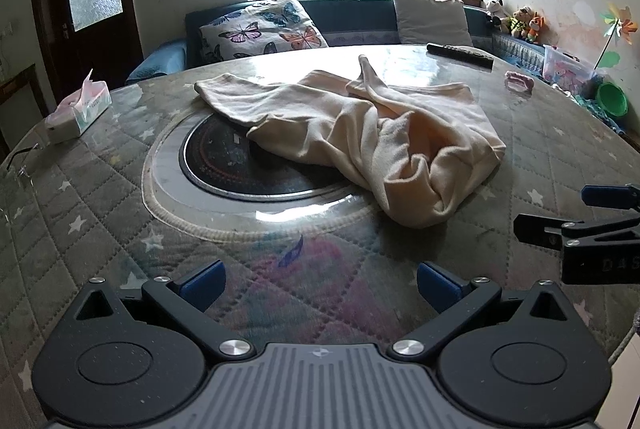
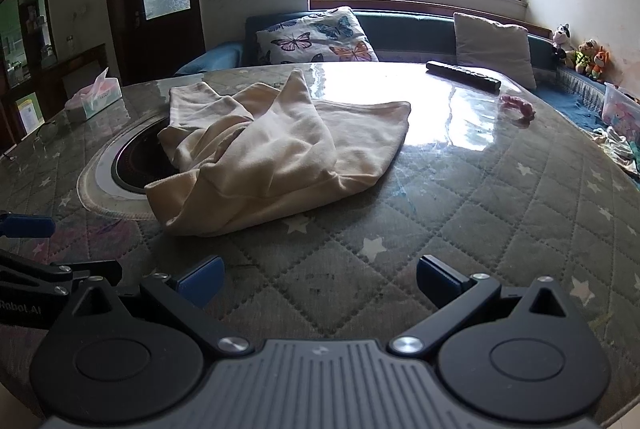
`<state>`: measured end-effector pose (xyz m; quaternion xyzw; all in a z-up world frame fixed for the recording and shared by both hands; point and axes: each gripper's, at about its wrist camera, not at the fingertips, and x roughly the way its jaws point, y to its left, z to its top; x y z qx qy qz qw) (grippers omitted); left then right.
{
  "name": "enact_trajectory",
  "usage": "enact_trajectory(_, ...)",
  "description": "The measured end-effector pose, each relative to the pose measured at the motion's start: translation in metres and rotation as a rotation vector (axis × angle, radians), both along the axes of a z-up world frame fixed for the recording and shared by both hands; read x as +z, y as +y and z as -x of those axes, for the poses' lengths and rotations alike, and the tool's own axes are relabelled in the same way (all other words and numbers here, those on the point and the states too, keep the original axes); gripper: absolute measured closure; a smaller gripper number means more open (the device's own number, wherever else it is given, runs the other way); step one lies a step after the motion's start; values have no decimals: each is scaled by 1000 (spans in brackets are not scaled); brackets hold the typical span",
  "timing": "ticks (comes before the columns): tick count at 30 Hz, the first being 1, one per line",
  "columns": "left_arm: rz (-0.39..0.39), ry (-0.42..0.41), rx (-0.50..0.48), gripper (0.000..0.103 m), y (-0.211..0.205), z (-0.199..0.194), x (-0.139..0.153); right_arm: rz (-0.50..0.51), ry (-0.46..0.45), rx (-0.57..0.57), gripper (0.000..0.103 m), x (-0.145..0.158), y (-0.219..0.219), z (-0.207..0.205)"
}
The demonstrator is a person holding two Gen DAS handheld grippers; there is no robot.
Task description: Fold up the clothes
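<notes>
A cream garment (image 1: pixel 360 133) lies crumpled on the round quilted table (image 1: pixel 100 229), partly over the dark round hob in the middle. It also shows in the right wrist view (image 2: pixel 280 153). My left gripper (image 1: pixel 320 283) is open and empty, near the table's front edge, short of the garment. My right gripper (image 2: pixel 320 279) is open and empty, also short of the garment. The right gripper's fingers (image 1: pixel 592 217) show at the right edge of the left wrist view. The left gripper's fingers (image 2: pixel 28 225) show at the left edge of the right wrist view.
A tissue box (image 1: pixel 80 109) stands at the table's left. A black remote (image 1: pixel 460 55) and a small pink object (image 1: pixel 520 82) lie at the far right. A sofa with cushions (image 1: pixel 264 27) stands behind the table. Toys and a plastic box (image 1: pixel 568 63) are at the right.
</notes>
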<state>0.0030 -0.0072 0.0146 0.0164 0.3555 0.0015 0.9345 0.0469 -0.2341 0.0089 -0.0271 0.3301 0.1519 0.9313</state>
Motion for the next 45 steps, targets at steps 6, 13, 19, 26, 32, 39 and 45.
enact_trajectory(6,-12,-9,0,0,3,-10,6,5,-9,3,0,5,0,-10)
enact_trajectory(13,-25,-14,9,0,11,-27,11,8,-22,40,0,18,6,-35)
enact_trajectory(19,-21,-8,27,0,23,-40,11,-1,-17,76,0,29,21,-75)
enact_trajectory(26,0,17,45,0,38,-51,3,-2,1,85,6,34,41,-131)
enact_trajectory(32,23,35,47,0,48,-57,-4,16,28,88,13,32,67,-176)
enact_trajectory(39,39,42,57,0,57,-64,-5,77,64,83,28,13,100,-221)
enact_trajectory(45,40,36,61,0,61,-73,-3,144,64,71,55,-2,115,-236)
